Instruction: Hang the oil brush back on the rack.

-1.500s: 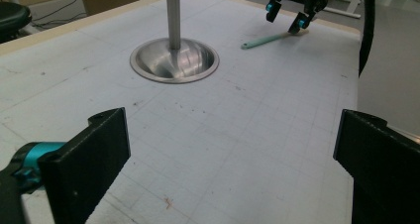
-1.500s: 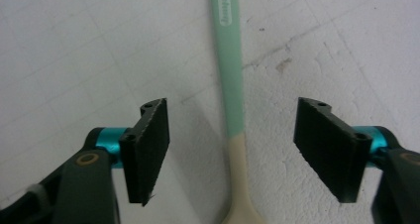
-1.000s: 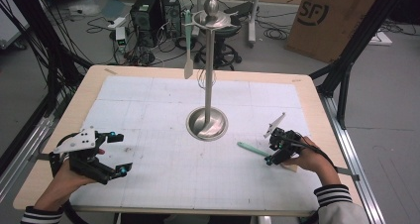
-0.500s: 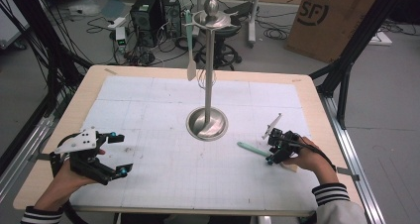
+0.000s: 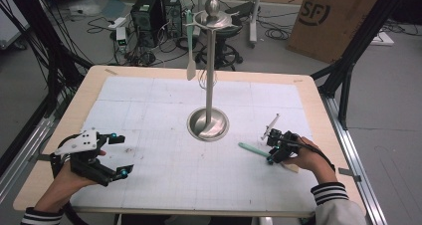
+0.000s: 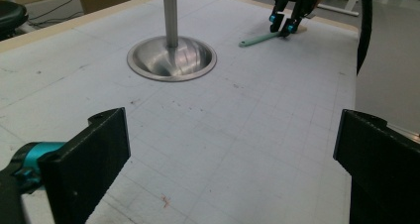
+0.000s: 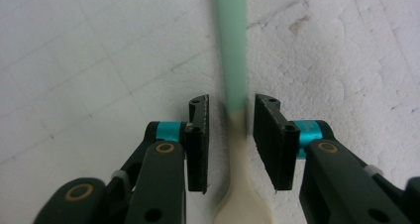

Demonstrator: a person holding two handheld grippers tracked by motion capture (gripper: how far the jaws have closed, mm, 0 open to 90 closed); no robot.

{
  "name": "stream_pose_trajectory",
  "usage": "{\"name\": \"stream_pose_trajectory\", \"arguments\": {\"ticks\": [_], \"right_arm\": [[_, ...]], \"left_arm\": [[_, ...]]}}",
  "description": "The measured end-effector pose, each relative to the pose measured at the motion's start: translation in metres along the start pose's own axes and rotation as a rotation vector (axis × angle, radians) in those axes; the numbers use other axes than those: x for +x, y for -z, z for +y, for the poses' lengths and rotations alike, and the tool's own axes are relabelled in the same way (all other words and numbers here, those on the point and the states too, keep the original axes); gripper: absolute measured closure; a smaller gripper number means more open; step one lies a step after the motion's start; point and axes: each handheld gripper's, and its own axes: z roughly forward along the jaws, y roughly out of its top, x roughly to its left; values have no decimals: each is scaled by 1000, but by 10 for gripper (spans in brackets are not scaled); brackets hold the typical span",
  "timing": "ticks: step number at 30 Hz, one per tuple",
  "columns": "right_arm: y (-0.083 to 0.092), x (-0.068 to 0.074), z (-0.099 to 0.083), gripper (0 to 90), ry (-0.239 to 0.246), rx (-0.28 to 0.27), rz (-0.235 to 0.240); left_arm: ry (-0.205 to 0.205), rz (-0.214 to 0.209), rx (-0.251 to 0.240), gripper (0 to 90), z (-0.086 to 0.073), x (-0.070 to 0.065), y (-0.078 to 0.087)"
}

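Right gripper (image 7: 230,135) poised over a green-handled spatula (image 7: 232,60) lying flat on the gridded mat (image 5: 159,110), right of the steel hanging stand (image 5: 209,125); its jaws have just been closing and straddle the neck where green meets cream, a sliver of gap on each side, not yet pressing. For a sound pick, keep the handle centred between the pads, close fully, then lift level. Left gripper (image 5: 118,155) rests wide apart, holding nothing, near the mat's left edge

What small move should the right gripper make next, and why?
Probably finish closing. The right gripper straddles the spatula on the mat where green handle meets cream blade; its jaws have just been closing, yet a gap shows on each side, so the pads do not press it.
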Motion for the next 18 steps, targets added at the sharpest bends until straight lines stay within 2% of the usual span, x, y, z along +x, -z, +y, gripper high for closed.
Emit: {"name": "stream_pose_trajectory", "arguments": {"ticks": [12, 18], "right_arm": [[-3, 0, 8, 750, 10, 36, 13], [-3, -1, 13, 796, 16, 73, 17]], "left_arm": [[0, -4, -3, 17, -1, -1, 0], [3, -2, -8, 17, -1, -1, 2]]}}
